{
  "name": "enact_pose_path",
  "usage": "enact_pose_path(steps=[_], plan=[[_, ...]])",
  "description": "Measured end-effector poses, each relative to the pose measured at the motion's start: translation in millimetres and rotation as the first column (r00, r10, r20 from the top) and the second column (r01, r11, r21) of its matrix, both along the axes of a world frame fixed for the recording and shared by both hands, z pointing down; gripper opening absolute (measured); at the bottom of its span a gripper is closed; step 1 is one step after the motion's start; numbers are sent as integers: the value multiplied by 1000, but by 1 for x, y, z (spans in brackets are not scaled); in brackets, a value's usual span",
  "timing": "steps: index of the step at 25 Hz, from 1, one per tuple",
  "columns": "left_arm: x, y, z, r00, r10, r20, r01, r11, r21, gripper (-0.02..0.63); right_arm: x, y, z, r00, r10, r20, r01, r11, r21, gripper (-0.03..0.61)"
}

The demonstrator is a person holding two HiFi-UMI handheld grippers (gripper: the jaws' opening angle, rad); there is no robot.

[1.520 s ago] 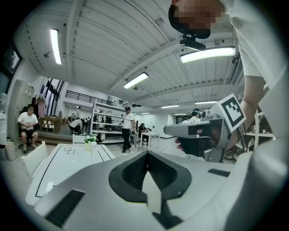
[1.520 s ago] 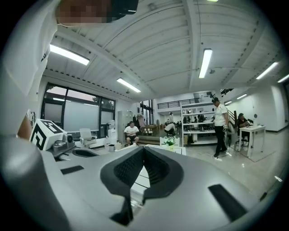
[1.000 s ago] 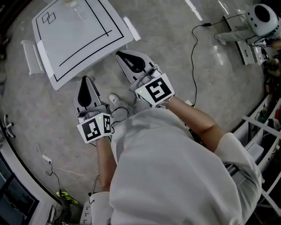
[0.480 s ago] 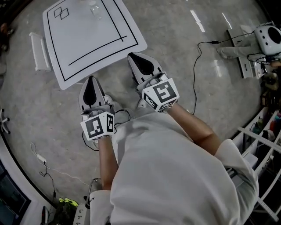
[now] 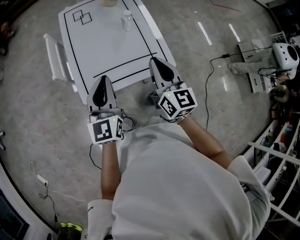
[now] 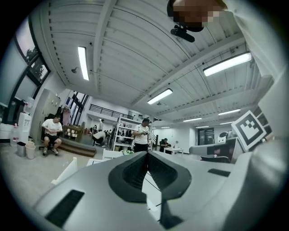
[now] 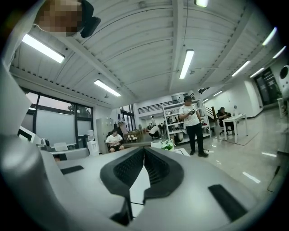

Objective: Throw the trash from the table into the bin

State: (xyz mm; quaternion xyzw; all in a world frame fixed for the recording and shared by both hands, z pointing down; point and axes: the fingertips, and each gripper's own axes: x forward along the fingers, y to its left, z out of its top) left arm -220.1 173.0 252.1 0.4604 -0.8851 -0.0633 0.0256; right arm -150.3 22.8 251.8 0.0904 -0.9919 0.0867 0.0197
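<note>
Head view crops a pale object (image 5: 109,2) on the table (image 5: 117,51); left tongs (image 5: 103,78) and right tongs (image 5: 154,61) sit closed.

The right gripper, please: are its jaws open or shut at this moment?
Shut. In its own view the right gripper has both jaws meeting at the tips, with nothing between them.

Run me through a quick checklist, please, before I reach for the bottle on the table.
1. Left tongs empty: ok, jaws together, nothing between them.
2. Right tongs empty: ok, jaws together, nothing between them.
3. Tongs opened for a grasp: not ok, both are shut.
4. Bottle in sight: ok, on the far part of the table.
5. Bottle within reach: not ok, both tongs are only at the table's near edge.
6. Bin located: cannot tell.
</note>
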Motion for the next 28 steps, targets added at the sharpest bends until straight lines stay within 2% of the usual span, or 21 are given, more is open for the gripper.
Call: enact_pose_path(steps=[6, 12, 13, 15, 21, 23, 28], plan=[[-43, 31, 3, 999, 34, -12, -34, 999, 11, 5, -35, 35, 2, 1000, 20, -23, -19, 999, 43, 11], [-52, 32, 0, 998, 63, -24, -62, 998, 31, 5, -53, 34, 14, 993, 8, -116, 7, 992, 128, 12], [-52, 31, -2, 997, 71, -17, -71, 997, 30, 5, -56, 31, 18, 991, 5, -131, 13, 991, 131, 26], [-54, 30, -4, 997, 77, -4, -77, 997, 24, 5, -65, 26, 27, 988, -9, -155, 28, 992, 121, 95], [-86, 37, 4, 1000, 14, -8, -14, 1000, -5, 5, -113, 2, 49, 983, -35, -182, 44, 998, 45, 253], [-99, 34, 7, 1000, -10, -14, 9, 1000, -14, 5, -131, -11, 59, 978, -37, -203, 44, 998, 33, 284], [-135, 2, 21, 999, -34, -38, 33, 999, -37, 5, -181, -60, 95, 961, -28, -276, 33, 999, 12, 298]])
